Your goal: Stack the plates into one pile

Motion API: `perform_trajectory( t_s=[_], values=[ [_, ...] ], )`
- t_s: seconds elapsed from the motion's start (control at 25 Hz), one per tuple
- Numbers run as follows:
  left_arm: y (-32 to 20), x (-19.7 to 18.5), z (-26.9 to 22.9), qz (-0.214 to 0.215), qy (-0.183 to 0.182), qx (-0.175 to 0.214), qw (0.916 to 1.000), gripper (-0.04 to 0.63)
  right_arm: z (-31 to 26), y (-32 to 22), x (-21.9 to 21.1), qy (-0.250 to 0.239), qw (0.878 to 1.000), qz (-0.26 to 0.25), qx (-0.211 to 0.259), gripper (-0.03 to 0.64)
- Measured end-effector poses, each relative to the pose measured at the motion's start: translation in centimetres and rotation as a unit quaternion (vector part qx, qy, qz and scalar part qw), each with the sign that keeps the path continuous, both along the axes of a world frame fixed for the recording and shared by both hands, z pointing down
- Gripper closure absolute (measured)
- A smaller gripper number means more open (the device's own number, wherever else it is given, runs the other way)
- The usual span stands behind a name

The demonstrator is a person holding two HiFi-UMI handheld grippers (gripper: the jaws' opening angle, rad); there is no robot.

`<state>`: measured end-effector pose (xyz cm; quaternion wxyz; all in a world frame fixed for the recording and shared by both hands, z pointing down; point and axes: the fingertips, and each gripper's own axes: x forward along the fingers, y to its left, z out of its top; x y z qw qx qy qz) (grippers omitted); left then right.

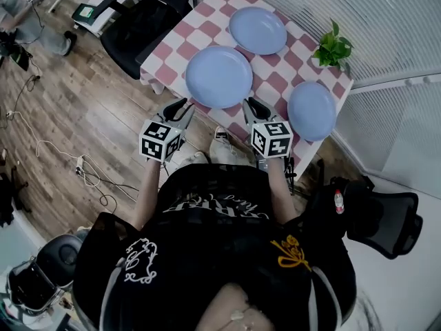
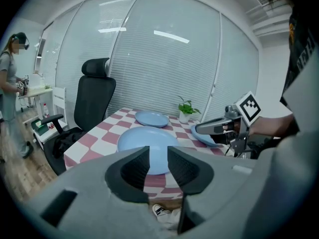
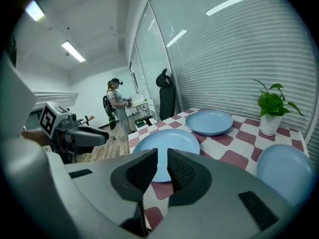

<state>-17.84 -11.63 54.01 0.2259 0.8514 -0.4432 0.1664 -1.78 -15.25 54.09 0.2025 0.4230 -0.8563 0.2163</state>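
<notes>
Three light blue plates lie apart on the red-and-white checked table [image 1: 278, 83]. The near plate [image 1: 219, 76] sits by the front edge, a second plate [image 1: 258, 30] lies farther back, and a third plate [image 1: 311, 110] is at the right. My left gripper [image 1: 182, 104] hovers just short of the table edge, below the near plate's left side, its jaws a little apart and empty [image 2: 158, 151]. My right gripper [image 1: 252, 103] hangs beside it at the near plate's right side, jaws together and empty [image 3: 162, 153]. Both gripper views look over the near plate [image 2: 144, 136] [image 3: 167, 139].
A small potted plant [image 1: 333, 47] stands at the table's far right corner. A black office chair [image 1: 148, 19] is at the table's left end, another chair [image 1: 382, 216] at the lower right. Cables [image 1: 41, 143] trail on the wood floor. A person [image 3: 114, 108] stands in the background.
</notes>
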Motion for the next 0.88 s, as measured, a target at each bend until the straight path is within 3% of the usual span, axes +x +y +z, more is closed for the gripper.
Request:
perform_trajectory(
  t_s=[0.12,0.24,0.32,0.36,0.88],
  values=[
    [-1.9,-0.1,2.1,0.003,-0.012,-0.026,0.9996,0.415,1.8,-1.6,0.6,0.012,1.0,-0.014,-0.017,0.592],
    [-3.8,-0.3,4.3,0.006,-0.029,-0.051,0.9983,0.377,4.0,-2.9,1.2,0.019,0.999,-0.02,-0.045,0.571],
    [-5.0,-0.6,5.8,0.005,-0.038,-0.068,0.9969,0.363,5.5,-3.6,1.4,0.015,0.997,-0.023,-0.073,0.481],
    [-5.5,-0.8,6.5,0.004,-0.042,-0.077,0.9962,0.359,6.2,-4.0,1.5,0.013,0.996,-0.023,-0.085,0.472],
    [-7.8,-1.1,13.1,0.015,-0.077,-0.16,0.984,0.336,12.1,-5.7,1.8,0.022,0.986,0.004,-0.165,0.454]
  ],
)
